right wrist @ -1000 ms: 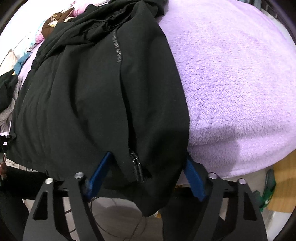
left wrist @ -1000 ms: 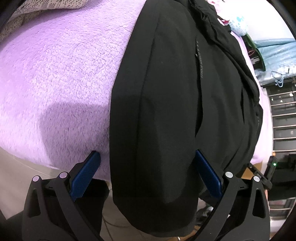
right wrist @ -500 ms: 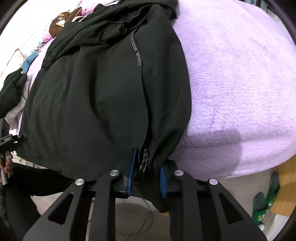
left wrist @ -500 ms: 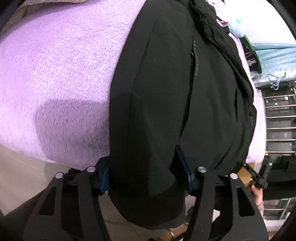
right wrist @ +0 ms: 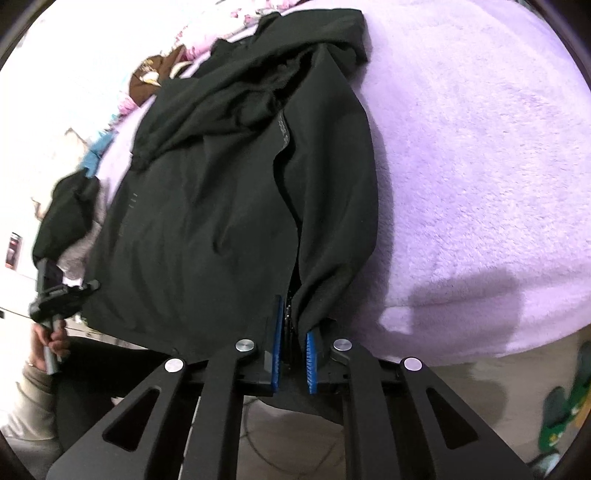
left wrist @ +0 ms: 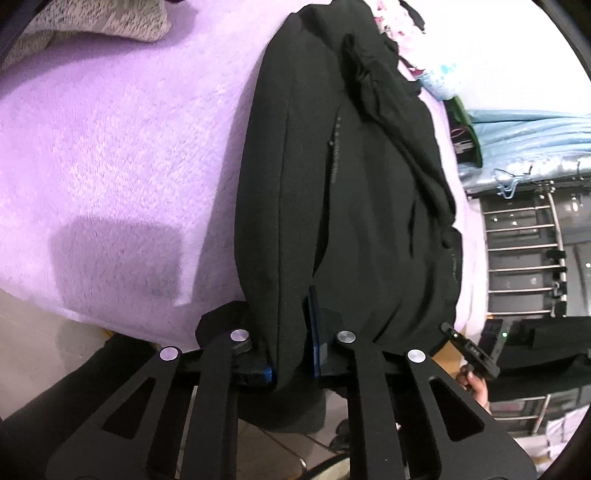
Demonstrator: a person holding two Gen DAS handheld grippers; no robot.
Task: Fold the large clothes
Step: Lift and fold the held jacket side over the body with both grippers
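Observation:
A black jacket [left wrist: 351, 184] lies lengthwise on a lilac fleece blanket [left wrist: 110, 147], its hem hanging over the bed's near edge. My left gripper [left wrist: 286, 314] is closing, its blue pads pinching one hem corner between them. In the right wrist view the same jacket [right wrist: 221, 203] shows its zipper line and a grey print. My right gripper [right wrist: 293, 314] is closing too, with the other hem corner by the zipper squeezed between its blue pads. The lilac blanket [right wrist: 480, 166] spreads to the right.
A grey knit cloth [left wrist: 92, 22] lies at the bed's far left. A metal rack [left wrist: 524, 251] and light blue bedding [left wrist: 524, 136] stand to the right. Loose clothes [right wrist: 147, 81] pile up at the jacket's far end. Green slippers [right wrist: 561, 417] sit on the floor.
Both grippers went from wide open around the hem to pinched on it. Both have lifted a little and tilted, and the hem bunches between the pads.

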